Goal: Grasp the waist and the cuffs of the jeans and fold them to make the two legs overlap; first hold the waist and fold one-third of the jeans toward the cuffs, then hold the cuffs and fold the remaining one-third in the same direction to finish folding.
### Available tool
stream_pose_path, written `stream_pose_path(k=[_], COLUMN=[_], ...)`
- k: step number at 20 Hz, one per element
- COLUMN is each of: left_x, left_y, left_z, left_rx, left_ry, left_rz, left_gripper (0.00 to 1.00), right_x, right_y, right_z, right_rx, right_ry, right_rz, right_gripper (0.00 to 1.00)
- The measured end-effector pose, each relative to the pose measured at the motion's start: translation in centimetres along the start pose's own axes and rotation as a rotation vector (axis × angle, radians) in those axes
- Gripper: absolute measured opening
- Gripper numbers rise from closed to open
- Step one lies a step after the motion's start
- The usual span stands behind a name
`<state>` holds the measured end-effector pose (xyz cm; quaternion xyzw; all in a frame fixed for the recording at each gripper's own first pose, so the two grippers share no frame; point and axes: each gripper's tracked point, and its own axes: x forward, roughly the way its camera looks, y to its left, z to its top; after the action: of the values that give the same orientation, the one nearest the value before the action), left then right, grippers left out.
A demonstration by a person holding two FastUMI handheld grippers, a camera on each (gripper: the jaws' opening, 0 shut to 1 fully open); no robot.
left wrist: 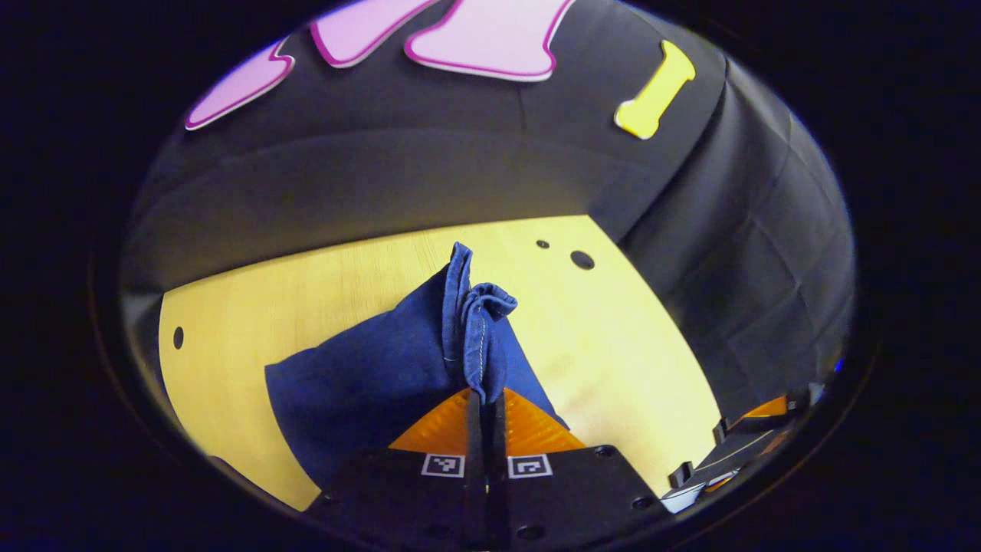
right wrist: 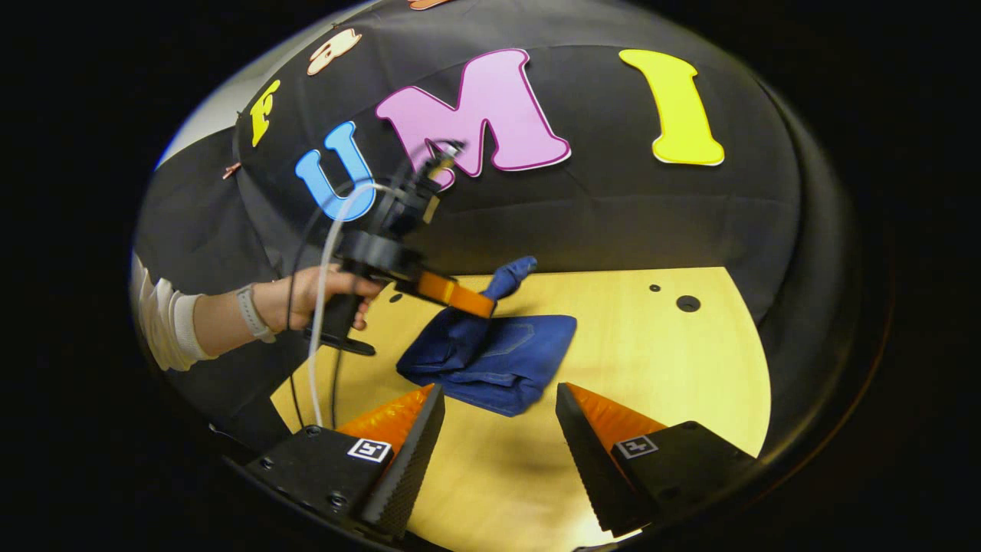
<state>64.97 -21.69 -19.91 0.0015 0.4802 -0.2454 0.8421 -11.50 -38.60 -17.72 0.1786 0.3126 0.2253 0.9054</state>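
left gripper view: left gripper (left wrist: 484, 399) pinched tight on a bunched edge of the jeans (left wrist: 368, 383), lifting it off the table (left wrist: 628, 345); can't tell if waist or cuff. right gripper view: jeans (right wrist: 498, 356) sit mid-table in a loose heap, w/ right gripper (right wrist: 498, 429) just near of them, spread wide, holding nothing. risk: one-point lift lets the fabric sag and twist, so legs won't line up; thin pinch could slip.
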Motion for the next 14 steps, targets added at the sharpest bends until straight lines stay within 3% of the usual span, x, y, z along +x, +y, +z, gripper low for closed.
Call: stream_pose_path(k=[3,5,7,10,14], left_x=[1.0,0.1,-1.8,-7.5,-20.6], left_y=[-1.3,-1.6,-1.5,-0.5,1.2], left_z=[-0.1,0.4,1.8,4.1,3.9], left_rx=[0.047,0.043,0.005,-0.079,-0.094], left_ry=[0.08,0.102,0.035,-0.164,-0.452], left_rz=[0.041,0.03,0.013,-0.014,0.017], left_gripper=[0.12,0.43,0.75,0.94,0.95], right_x=[-0.3,-0.4,-1.0,-2.4,-6.2], right_y=[-0.8,-0.8,-0.8,-0.1,2.6], right_z=[-0.9,-1.0,-0.5,0.6,2.5], right_rx=[0.009,0.011,-0.008,-0.038,-0.104], right_ry=[0.013,0.023,0.014,-0.027,-0.124], right_rz=[-0.005,0.002,0.004,-0.013,-0.067], right_gripper=[0.9,0.9,0.9,0.9,0.9])
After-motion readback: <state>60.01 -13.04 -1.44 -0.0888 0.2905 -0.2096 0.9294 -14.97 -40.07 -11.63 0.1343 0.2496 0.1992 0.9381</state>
